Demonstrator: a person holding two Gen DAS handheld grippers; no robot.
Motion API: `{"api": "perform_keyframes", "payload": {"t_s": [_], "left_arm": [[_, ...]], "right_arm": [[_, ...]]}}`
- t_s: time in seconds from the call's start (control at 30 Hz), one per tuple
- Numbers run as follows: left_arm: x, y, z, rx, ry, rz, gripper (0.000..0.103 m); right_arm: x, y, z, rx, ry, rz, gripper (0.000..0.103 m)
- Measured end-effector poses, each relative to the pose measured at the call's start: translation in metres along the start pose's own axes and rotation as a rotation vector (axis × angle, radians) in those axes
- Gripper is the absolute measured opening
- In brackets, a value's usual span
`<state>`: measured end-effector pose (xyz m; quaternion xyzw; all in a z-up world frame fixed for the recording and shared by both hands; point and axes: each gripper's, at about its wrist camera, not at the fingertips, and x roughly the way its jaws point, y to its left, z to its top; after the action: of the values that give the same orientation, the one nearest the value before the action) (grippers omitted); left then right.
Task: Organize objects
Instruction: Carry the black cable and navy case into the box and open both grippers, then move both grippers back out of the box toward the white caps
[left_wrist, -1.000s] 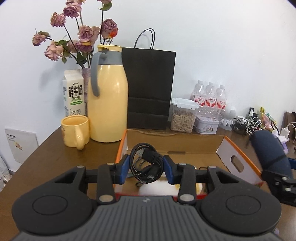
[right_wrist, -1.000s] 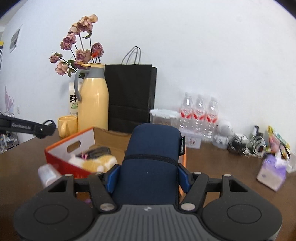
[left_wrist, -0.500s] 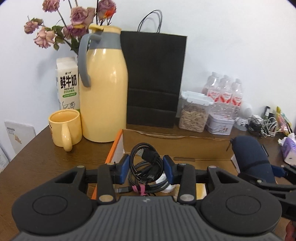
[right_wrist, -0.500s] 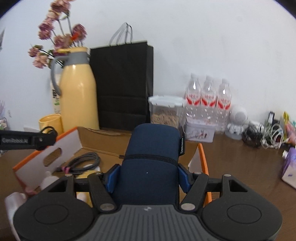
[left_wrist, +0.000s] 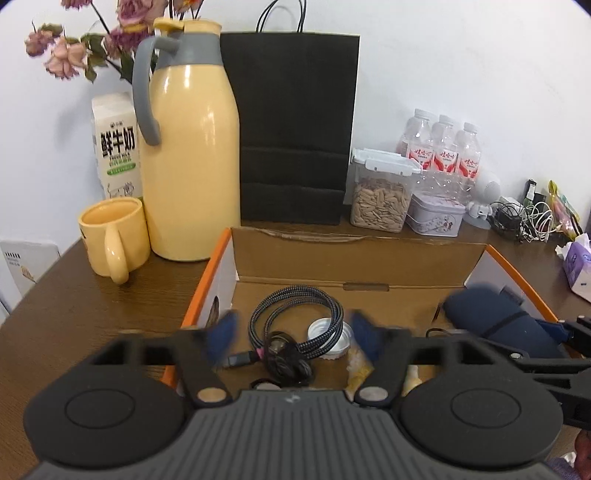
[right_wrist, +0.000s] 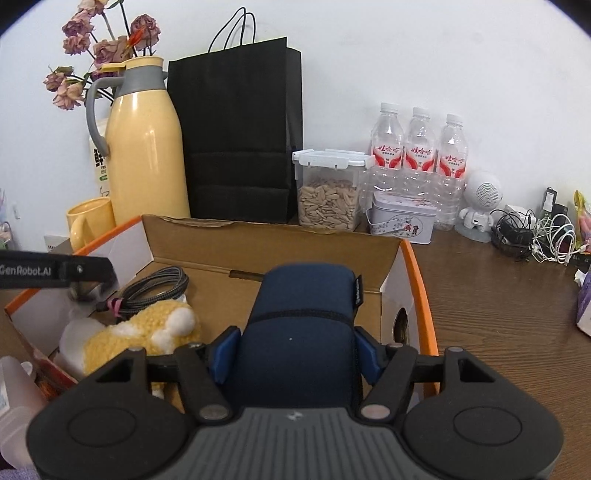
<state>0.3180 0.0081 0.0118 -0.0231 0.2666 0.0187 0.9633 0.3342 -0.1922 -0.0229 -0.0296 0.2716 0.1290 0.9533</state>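
We see the dark blue pouch held between the blue pads of the right claw, over the right half of the open cardboard box. It is a padded, rounded fabric case with a seam line across it and a small tag on its right edge; its long axis runs away from the claw toward the back wall of the box, with the rounded end in front. To its right there is only a narrow room before the orange rim of the box, and in front of it the brown floor of the box is free up to the back flap. On its left in the box lie a yellow and white plush toy and a braided cable coil. The left claw stands wide over this cable; its jaws have just been opening, and the cable lies on the box floor between them, not pressed by the pads. Behind the box on the tabletop stand a yellow thermos jug, a yellow mug, a black paper bag and a jar of seeds, all close to the back edge of the box.
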Motion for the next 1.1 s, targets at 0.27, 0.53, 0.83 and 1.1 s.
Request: {"api": "perform_keyframes", "payload": {"t_s": [0.27,0.53,0.83,1.1], "left_arm": [[-0.014,0.001,0.0,-0.019,-0.06,0.01,0.103],[-0.018,0.001,-0.001,-0.024,-0.079,0.019,0.103],[-0.05,0.007,0.0,-0.072,-0.179,0.025,0.103],[-0.083,0.004,-0.008,-0.061,-0.242,0.002,0.103]], "right_arm": [[-0.021,0.003,0.0,-0.009,-0.08,-0.013,0.103],[-0.024,0.003,0.001,-0.013,-0.093,-0.02,0.103],[-0.052,-0.001,0.002,-0.001,-0.167,-0.025,0.103],[-0.086,-0.002,-0.003,-0.016,-0.234,-0.034,0.103]]}}
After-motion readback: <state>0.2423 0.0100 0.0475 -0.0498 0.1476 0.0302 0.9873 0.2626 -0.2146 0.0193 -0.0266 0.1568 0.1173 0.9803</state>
